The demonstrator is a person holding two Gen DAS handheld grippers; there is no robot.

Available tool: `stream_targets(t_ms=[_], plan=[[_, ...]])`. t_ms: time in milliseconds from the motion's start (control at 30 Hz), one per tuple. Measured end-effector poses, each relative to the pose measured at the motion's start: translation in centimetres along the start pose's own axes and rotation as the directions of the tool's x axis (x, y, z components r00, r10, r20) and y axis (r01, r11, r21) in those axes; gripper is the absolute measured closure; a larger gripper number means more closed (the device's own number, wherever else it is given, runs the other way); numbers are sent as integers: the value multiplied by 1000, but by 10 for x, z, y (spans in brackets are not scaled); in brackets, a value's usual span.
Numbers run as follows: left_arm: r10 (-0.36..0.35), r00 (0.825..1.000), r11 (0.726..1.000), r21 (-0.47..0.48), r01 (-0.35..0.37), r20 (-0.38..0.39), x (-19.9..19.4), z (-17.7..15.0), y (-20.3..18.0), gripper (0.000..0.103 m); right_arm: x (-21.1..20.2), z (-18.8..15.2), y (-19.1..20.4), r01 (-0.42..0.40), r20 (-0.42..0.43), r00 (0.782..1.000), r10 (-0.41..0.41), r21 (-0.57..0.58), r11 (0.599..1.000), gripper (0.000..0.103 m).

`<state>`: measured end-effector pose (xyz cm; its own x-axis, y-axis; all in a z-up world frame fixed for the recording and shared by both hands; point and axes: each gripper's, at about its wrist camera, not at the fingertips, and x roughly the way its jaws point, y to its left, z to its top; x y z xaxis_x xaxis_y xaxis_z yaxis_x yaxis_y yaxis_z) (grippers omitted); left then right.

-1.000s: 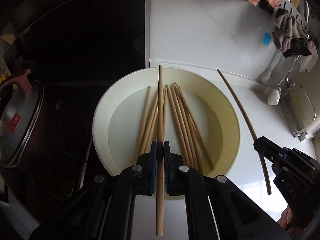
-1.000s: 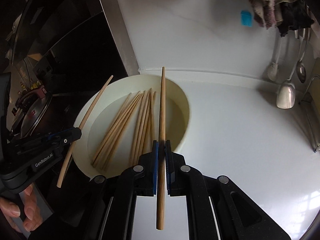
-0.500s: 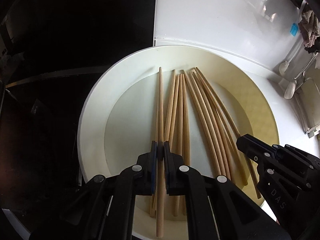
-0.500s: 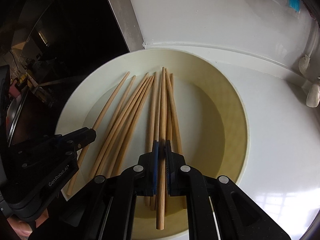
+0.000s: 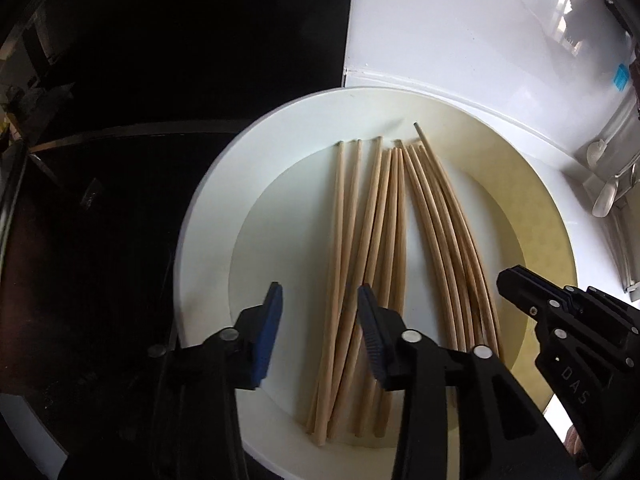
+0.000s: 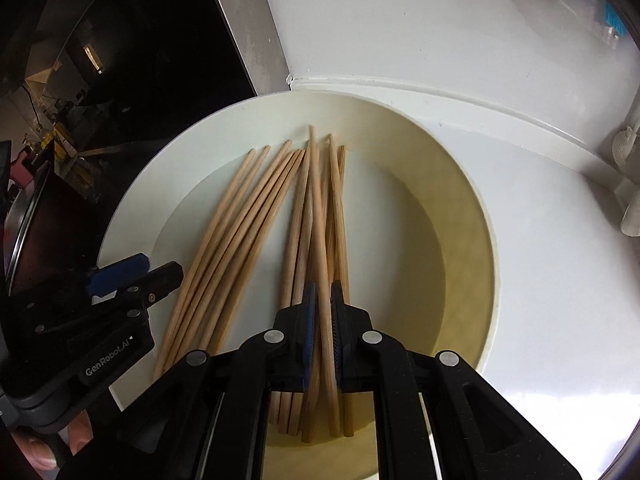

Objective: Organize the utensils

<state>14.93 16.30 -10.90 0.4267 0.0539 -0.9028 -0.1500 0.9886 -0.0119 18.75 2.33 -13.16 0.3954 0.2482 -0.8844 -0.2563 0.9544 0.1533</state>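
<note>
A round white plate [image 5: 200, 240] [image 6: 480, 208] holds several wooden chopsticks [image 5: 384, 220] [image 6: 240, 220] lying roughly parallel. My left gripper [image 5: 320, 288] hovers over the plate's near left side, its jaws opening wide. Nothing is pinched between them, and the chopstick it let go lies on the plate below. It shows at the left of the right wrist view [image 6: 136, 276]. My right gripper [image 6: 323, 286] [image 5: 516, 276] is over the near middle of the plate. Its jaws are opening, with a blurred, tilted chopstick [image 6: 318, 208] loose in the narrow gap.
The plate sits on a white counter [image 6: 540, 280] against a white wall. A black glass surface [image 5: 120, 120] lies to the left. White spoons [image 5: 604, 200] hang at the far right. Fingers of a hand [image 6: 44, 452] grip the left tool.
Both grippers came down over the plate, each with a chopstick. The left jaws have spread and dropped theirs among the others. The right jaws have parted slightly, and their chopstick is slipping.
</note>
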Motion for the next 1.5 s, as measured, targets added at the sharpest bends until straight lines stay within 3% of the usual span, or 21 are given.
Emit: stream_targets(t_ms=[67, 133, 267, 533, 1100, 1500], plan=[[6, 1000, 1000, -9, -6, 18, -9, -2, 4, 39, -10, 0, -3, 5, 17, 1000, -5, -2, 1000, 81], [16, 999, 1000, -18, -16, 30, -18, -5, 6, 33, -20, -1, -7, -2, 30, 1000, 2, 2, 1000, 76], [27, 999, 999, -37, -26, 41, -36, -11, 9, 26, -37, -8, -13, -13, 43, 999, 12, 22, 1000, 63], [56, 995, 998, -46, -53, 83, -67, -20, 1, 19, -66, -22, -10, -19, 45, 999, 18, 17, 1000, 49], [78, 988, 995, -77, -68, 137, -110, -39, -3, 17, -102, -41, -1, -4, 56, 998, 5, -8, 1000, 43], [73, 986, 995, -77, -62, 148, -119, -43, -8, 13, -111, -42, -3, 2, 68, 998, -2, -6, 1000, 42]])
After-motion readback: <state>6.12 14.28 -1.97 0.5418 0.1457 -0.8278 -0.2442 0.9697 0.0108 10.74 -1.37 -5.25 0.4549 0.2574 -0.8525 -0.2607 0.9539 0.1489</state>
